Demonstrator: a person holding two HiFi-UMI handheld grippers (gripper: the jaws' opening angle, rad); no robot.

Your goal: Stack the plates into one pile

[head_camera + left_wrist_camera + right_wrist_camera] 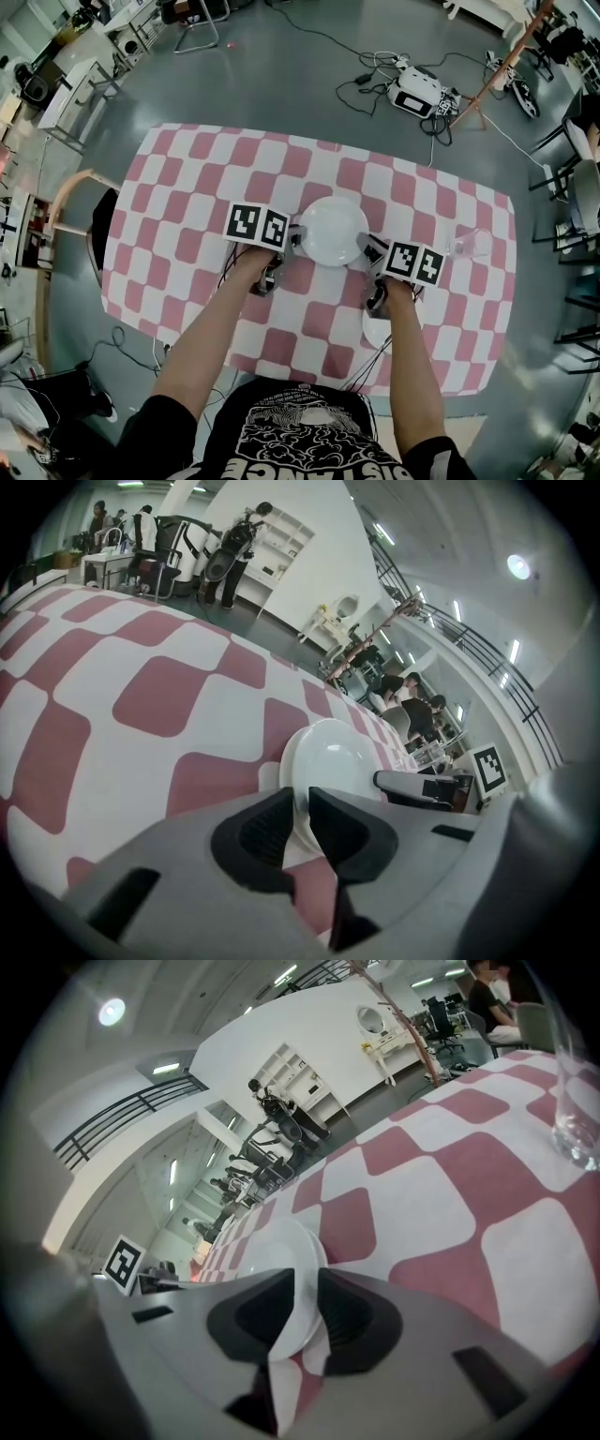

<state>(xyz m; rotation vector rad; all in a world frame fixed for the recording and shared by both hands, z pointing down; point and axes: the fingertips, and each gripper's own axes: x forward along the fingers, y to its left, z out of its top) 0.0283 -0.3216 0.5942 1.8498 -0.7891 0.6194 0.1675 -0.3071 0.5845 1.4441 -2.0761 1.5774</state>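
A white plate [333, 230] lies on the pink-and-white checked table [187, 187], with a gripper at each side of it. My left gripper [295, 237] is at the plate's left rim; in the left gripper view its jaws [302, 803] are shut on the rim of the plate [333, 757]. My right gripper [367, 246] is at the right rim. In the right gripper view the rim of the plate [272, 1255] runs between its jaws [307, 1288], which stand slightly apart from it. A second white plate [378, 330] lies near the front edge, partly hidden under my right forearm.
A clear drinking glass [466, 246] stands on the table right of my right gripper, and shows large at the right edge of the right gripper view [577, 1101]. A wooden chair [70, 211] stands at the table's left side. Cables and equipment lie on the floor beyond.
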